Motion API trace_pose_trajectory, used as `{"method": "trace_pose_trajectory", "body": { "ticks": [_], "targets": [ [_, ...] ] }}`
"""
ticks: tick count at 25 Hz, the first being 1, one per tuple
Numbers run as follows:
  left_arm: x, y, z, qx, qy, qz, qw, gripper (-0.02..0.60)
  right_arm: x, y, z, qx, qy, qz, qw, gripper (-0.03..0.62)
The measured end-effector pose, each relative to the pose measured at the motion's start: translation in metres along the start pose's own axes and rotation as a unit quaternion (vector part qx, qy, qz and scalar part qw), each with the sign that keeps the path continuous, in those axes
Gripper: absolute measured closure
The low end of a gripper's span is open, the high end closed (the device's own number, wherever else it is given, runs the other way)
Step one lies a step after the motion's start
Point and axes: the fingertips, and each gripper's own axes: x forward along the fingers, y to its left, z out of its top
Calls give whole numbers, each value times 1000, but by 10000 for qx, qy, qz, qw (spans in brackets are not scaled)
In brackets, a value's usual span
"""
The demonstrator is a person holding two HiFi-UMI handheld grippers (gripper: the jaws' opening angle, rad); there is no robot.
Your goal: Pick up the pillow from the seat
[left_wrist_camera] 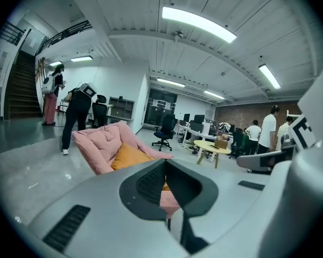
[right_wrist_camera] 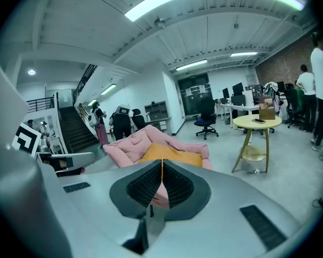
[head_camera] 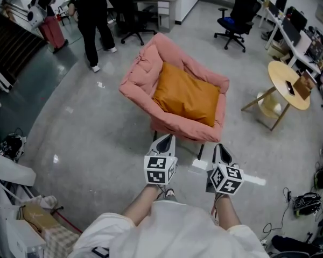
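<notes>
The pink seat (head_camera: pixel 142 71) is the only holder with visible contents. Its padded walls cup the orange pillow (head_camera: pixel 185 97), which fills most of the hollow and touches the walls around it. Beyond the seat's right side, a brown box (head_camera: pixel 303 86) stands on a round table (head_camera: pixel 282 69); what is inside it cannot be told.

Only the head view shows both tools at once. The left gripper (head_camera: pixel 166 140) and right gripper (head_camera: pixel 220 147) are side by side just short of the seat's front edge, pointing at it and touching nothing. Each gripper view shows its own jaws pressed together with nothing between them, and the seat and pillow straight ahead past the tips.

The gripper views also show what the head view misses:
- strip lights (left_wrist_camera: pixel 199 23) on the ceiling above the seat
- a staircase (left_wrist_camera: pixel 19 87) behind the seat
- standing people (left_wrist_camera: pixel 268 130) beyond the table

A person in black (head_camera: pixel 94 18) bends over behind the seat, and an office chair (head_camera: pixel 234 18) stands further behind it.

The pillow is a plain, soft, roughly square cushion. It is a warm orange and lightly creased, with rounded corners.
</notes>
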Motion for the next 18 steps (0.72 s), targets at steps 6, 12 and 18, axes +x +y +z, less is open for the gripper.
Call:
{"method": "trace_pose_trajectory", "body": {
  "ticks": [6, 12, 18],
  "targets": [
    [29, 24, -7, -186, 186, 36, 9996, 572, 25, -16, -1, 93, 207, -243, 9994, 563],
    [45, 31, -12, -297, 325, 14, 9990, 572, 43, -23, 1, 133, 335, -342, 9988, 563],
    [58, 37, -14, -201, 403, -30, 9990, 572, 61, -27, -4, 280, 404, -380, 9981, 563]
  ]
}}
